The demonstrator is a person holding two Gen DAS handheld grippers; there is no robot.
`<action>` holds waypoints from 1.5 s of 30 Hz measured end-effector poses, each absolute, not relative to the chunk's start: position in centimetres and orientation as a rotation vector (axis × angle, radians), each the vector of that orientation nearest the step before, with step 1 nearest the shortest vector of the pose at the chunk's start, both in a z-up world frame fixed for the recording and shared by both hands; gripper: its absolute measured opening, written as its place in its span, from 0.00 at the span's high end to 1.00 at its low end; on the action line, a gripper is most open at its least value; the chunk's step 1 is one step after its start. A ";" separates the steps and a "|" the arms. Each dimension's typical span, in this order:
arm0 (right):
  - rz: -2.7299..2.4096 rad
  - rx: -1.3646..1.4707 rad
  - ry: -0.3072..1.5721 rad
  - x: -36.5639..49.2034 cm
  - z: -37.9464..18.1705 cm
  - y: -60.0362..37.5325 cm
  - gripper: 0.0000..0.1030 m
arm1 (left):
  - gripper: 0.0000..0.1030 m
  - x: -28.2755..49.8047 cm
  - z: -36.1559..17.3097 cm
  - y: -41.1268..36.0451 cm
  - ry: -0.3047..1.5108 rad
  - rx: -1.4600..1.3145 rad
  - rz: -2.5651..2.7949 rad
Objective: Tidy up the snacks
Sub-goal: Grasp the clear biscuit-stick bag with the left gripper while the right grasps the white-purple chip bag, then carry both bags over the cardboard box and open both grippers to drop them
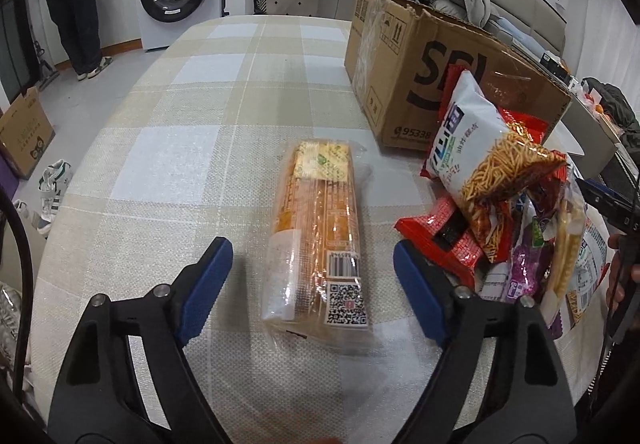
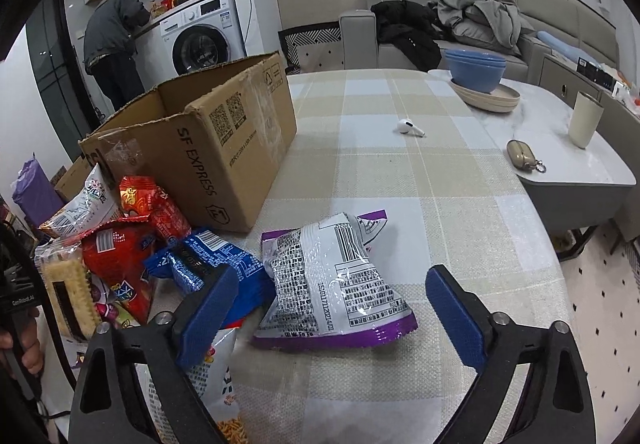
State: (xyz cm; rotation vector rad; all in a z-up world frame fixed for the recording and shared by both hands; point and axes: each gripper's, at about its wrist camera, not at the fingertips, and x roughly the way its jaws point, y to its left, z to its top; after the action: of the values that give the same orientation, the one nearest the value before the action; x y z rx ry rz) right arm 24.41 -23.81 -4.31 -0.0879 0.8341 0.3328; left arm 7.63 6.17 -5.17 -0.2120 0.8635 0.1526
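Snacks are lying across the checked table (image 1: 168, 148), and both tools are hanging over them with jaws apart, gripping nothing.

Between the blue pads of the left tool (image 1: 314, 280) a clear-wrapped orange cracker pack (image 1: 320, 228) is lying flat, its barcode end nearest the tool and its length running straight ahead. Neither pad is touching it. Just right of that tool a heap of bags (image 1: 508, 212) is piling up, a white noodle-snack bag (image 1: 480, 148) leaning on top. Ahead and to the right an open cardboard box (image 1: 404, 56) is standing on the table.

Under the right tool (image 2: 332, 304) a purple-edged white bag (image 2: 340, 284) is lying back side up, sitting between the pads but closer to the left one, with clear gaps on both sides. A blue packet (image 2: 208, 260) is lying just left of it, touching the left pad's tip, and red bags (image 2: 120, 256) are crowding further left. The box (image 2: 224, 148) is standing ahead and left of this tool. Far ahead a white earbud (image 2: 409, 128) is lying alone.
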 end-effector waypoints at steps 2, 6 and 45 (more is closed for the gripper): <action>0.334 -0.088 0.846 24.8 -4.6 -23.7 0.14 | 0.24 7.7 -5.2 6.0 0.869 -0.206 0.144; 0.340 -0.081 0.891 25.5 -5.8 -23.6 0.30 | 0.31 8.0 -5.4 5.9 0.880 -0.200 0.140; 0.439 0.010 0.590 20.5 0.3 -24.5 0.59 | 0.68 3.4 0.9 5.2 0.683 -0.234 0.124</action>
State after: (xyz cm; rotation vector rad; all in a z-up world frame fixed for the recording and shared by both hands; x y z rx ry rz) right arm 20.52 -24.50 0.31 0.0104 0.5896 0.4387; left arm 3.39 5.23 0.91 -0.2344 0.6835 0.1239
